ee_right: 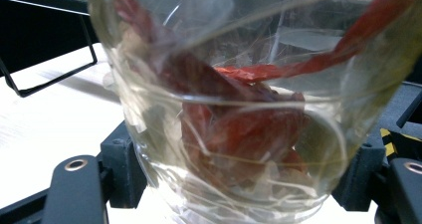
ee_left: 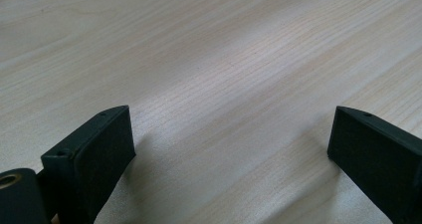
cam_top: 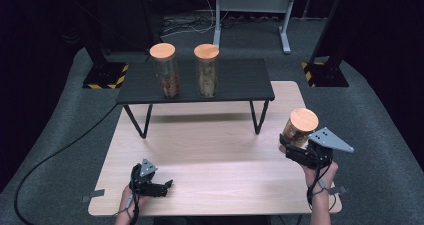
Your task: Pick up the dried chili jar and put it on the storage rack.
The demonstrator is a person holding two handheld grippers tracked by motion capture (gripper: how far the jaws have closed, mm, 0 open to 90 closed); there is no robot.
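The right gripper point(cam_top: 296, 146) is clamped on a jar point(cam_top: 299, 126) with a wooden lid, holding it above the right edge of the desk point(cam_top: 210, 150). In the right gripper view, the glass wall of the jar point(ee_right: 239, 109) sits between both jaws, with red dried contents inside. The left gripper point(cam_top: 161, 186) rests at the near left of the desk, jaws wide apart and empty. Two more jars point(cam_top: 165, 70) point(cam_top: 206, 69) stand upright on the black shelf point(cam_top: 240, 82) at the far side.
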